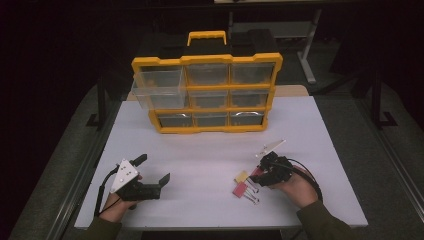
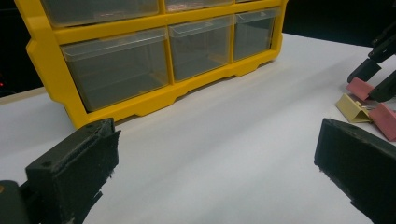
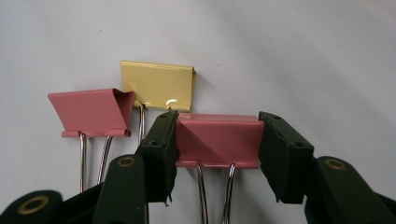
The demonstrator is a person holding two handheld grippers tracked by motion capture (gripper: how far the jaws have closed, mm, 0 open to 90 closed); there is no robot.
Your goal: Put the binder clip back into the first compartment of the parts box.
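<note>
Right hand-held gripper [image 3: 217,140] clamped on pink binder clip [image 3: 218,139], clip between pads, on table [image 3: 303,56].

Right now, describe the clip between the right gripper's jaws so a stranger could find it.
On the white table, right of centre before the yellow drawer cabinet, lie three binder clips. It is the pink binder clip pinched by the right gripper; the other pink clip and yellow clip lie free.

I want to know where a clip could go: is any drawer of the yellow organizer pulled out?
Yes: the top-left drawer of the organizer juts forward; the others sit flush.
</note>
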